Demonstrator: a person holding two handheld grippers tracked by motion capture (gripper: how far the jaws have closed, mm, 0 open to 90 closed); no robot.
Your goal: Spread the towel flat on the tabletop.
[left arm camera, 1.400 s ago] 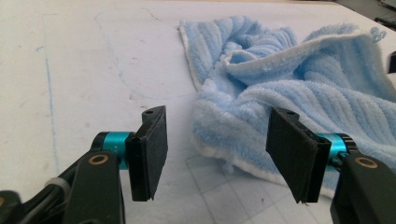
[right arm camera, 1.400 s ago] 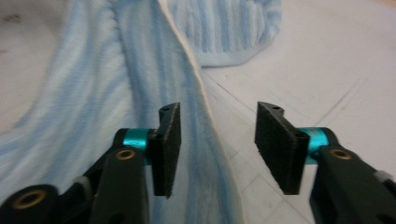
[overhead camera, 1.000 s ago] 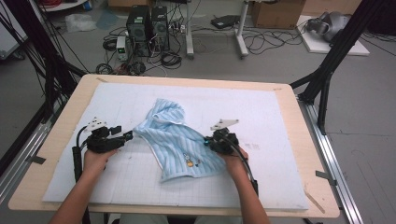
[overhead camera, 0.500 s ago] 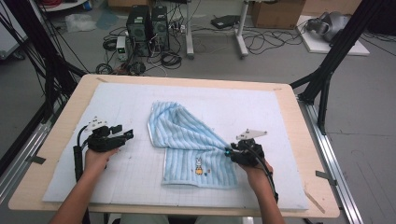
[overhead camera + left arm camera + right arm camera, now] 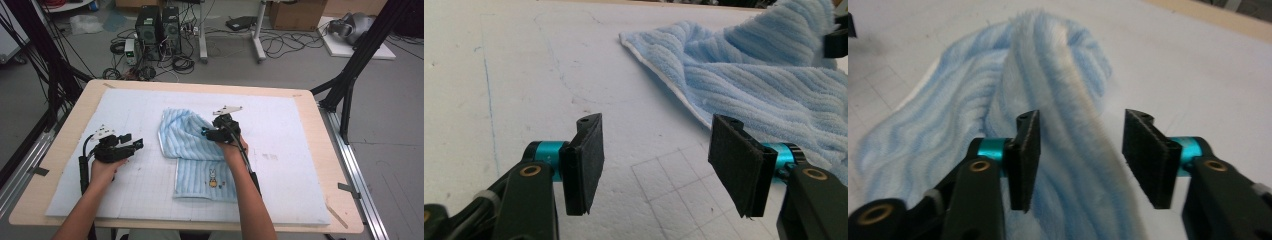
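A light-blue striped towel [image 5: 197,150] lies near the middle of the white foam mat [image 5: 300,165] that covers the desk [image 5: 75,107], its near part flat with a small embroidered rabbit [image 5: 213,179] facing up and its far part doubled over into a rumpled fold. Compared with half a second ago, the right gripper [image 5: 206,133] has been carried from the towel's near right edge up and inward to the top of the fold, and the corner it was dragging has been laid over the cloth. In the right gripper view the jaws are seen spread, with a raised ridge of towel [image 5: 1068,125] standing between them but not pinched, so the corner appears to have been released just now. The left gripper [image 5: 135,145] is held just left of the towel, not touching it, in much the same place as before; its jaws are spread over bare mat, with the towel's white-edged hem [image 5: 664,75] near. The fold is judged laid but untidy, and smoothing is probably still needed.
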